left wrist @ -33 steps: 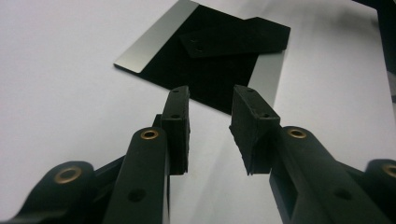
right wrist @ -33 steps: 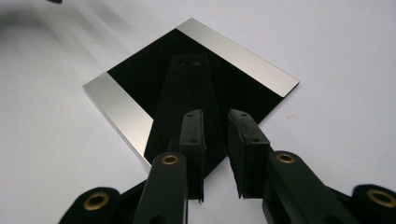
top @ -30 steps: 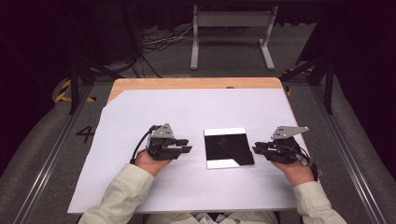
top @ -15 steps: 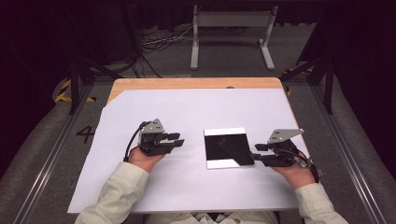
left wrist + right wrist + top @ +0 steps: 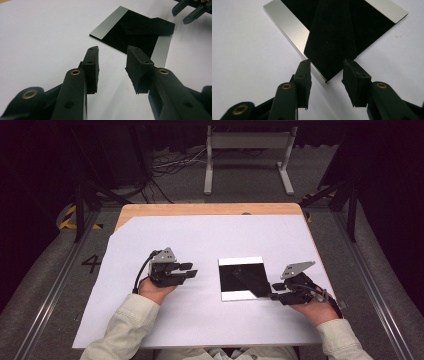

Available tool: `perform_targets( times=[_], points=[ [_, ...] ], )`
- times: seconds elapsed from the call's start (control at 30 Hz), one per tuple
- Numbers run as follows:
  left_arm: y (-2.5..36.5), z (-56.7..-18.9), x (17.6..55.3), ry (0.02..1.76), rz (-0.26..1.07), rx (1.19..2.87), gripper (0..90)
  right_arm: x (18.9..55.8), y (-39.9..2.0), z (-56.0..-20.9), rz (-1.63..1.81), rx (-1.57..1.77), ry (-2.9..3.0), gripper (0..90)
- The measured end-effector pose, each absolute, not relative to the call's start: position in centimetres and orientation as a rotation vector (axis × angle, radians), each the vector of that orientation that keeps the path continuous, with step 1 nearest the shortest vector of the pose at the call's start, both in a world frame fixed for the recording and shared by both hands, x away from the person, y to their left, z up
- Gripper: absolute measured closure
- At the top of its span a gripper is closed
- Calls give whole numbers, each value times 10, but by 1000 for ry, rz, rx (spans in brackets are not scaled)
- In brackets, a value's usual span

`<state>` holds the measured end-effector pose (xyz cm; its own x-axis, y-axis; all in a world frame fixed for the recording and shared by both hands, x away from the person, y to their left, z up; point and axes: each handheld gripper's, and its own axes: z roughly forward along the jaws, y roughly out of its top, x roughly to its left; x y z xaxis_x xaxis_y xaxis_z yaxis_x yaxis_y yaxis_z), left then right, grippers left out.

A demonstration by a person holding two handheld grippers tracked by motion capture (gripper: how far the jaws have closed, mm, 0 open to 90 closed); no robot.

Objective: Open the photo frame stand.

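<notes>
While a black plate (image 5: 241, 277) lies flat on the white tabletop (image 5: 200, 240), the right tongs (image 5: 274, 296) are held open at its near corner, nothing gripped, jaws just narrowed; the left tongs (image 5: 192, 270), also open and empty, are kept well apart from it.

I see a flat square plate (image 5: 231, 279), glossy black with a silver strip along its 12 o'clock edge and another along its 6 o'clock edge. It lies on the white sheet, right of the bench's middle. On it rests a matte black slab (image 5: 252, 280) with angled corners, lying flat and skewed, its end overhanging the plate's corner toward 4 o'clock.
</notes>
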<state>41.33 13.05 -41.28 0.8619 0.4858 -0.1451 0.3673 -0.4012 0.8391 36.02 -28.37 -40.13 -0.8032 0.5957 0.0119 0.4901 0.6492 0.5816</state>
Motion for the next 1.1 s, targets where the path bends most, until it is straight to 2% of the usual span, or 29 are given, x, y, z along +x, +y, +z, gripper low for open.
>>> perform_targets(
  times=[0.17, 0.7, 1.1],
  points=[
    [130, -413, 413, 623, 141, 2033, 615, 361, -283, -404, 811, 899, 2721, 674],
    [127, -414, 413, 602, 138, 2049, 579, 366, -284, -414, 702, 946, 2776, 755],
    [129, -414, 413, 613, 137, 2047, 571, 365, -279, -414, 646, 905, 2778, 873]
  ],
)
